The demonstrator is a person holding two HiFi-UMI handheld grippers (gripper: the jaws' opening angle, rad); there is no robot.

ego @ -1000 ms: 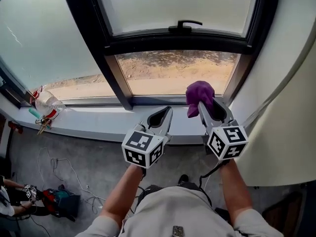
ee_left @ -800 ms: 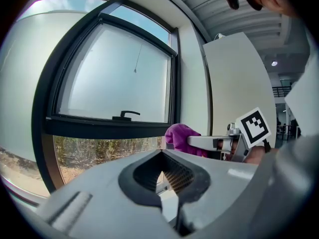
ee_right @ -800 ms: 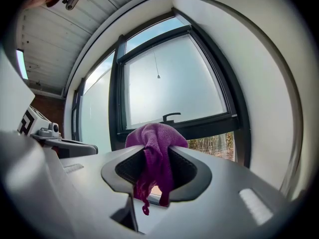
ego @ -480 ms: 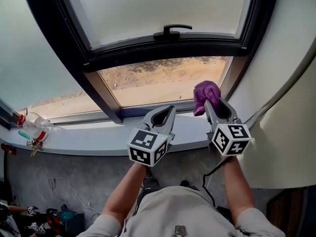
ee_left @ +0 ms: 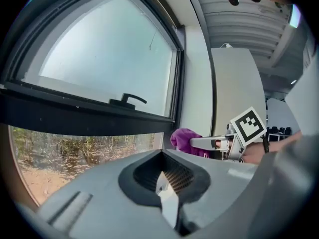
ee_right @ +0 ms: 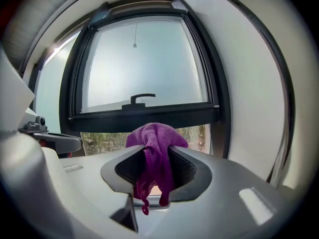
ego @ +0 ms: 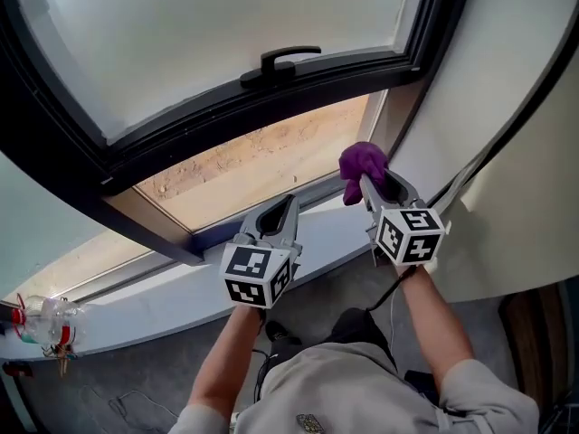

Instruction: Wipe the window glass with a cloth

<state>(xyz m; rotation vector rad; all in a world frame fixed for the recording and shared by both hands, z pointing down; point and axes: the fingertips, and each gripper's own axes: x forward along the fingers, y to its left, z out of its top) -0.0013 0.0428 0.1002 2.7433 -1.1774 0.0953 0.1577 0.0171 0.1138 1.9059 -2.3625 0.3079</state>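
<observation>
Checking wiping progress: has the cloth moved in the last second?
Yes. The cloth has shifted right, nearer the right edge of the lower pane.

We hold a purple cloth [ego: 360,163] in our right gripper [ego: 365,177], just right of the middle, near the lower glass pane [ego: 262,156]. Our left gripper [ego: 282,208] is beside it, over the sill [ego: 154,297].

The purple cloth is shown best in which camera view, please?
The right gripper view: the purple cloth sits centred, clamped in the right tool, ends dangling. The head view shows only its bunched top; the left gripper view, a small lump.
</observation>
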